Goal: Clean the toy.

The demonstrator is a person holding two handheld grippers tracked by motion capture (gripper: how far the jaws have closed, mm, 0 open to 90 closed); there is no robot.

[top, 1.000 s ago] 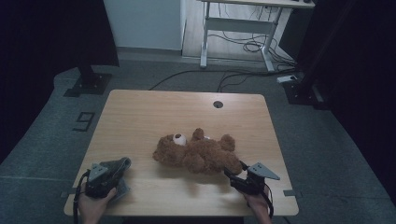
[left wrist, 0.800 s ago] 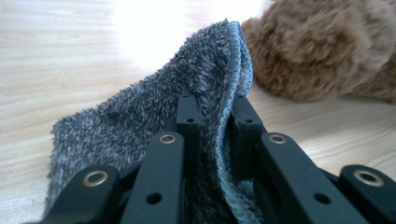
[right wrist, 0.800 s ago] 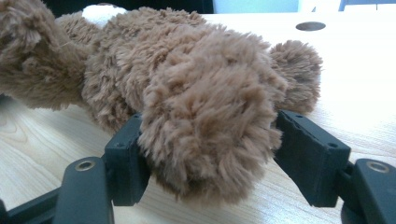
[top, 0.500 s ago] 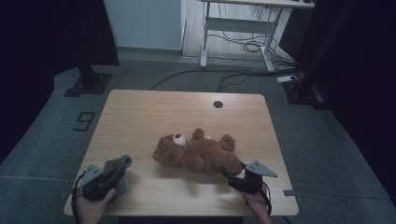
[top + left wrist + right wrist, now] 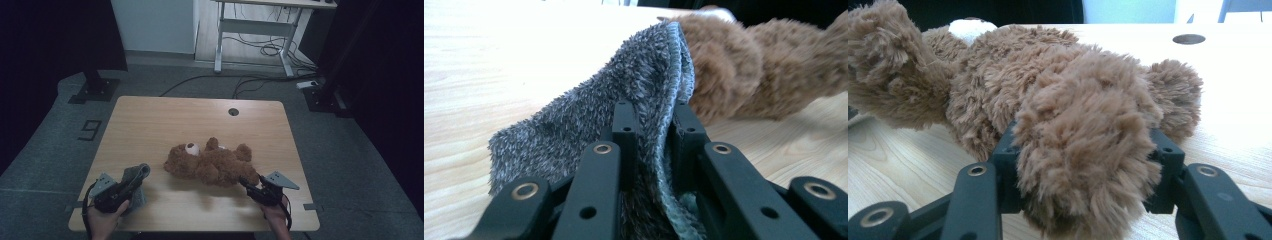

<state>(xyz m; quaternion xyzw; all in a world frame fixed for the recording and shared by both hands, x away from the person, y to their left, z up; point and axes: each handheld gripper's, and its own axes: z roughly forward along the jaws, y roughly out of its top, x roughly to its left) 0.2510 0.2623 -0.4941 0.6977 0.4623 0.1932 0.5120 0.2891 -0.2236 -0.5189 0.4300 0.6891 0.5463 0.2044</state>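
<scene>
The brown teddy bear (image 5: 212,164) lies on its back near the middle of the wooden table (image 5: 165,120), head toward my left, legs toward my right. My right gripper (image 5: 248,184) has one bear leg (image 5: 1083,150) between its jaws; the jaws have just been closing, and both pads now press into the fur. My left gripper (image 5: 131,181) sits at the near left table edge, jaws clamped on a fold of grey fleece cloth (image 5: 624,105). The cloth stands up from the jaws and droops onto the tabletop, just beside the bear's head. A round cable hole (image 5: 233,111) lies toward the table's far edge.
</scene>
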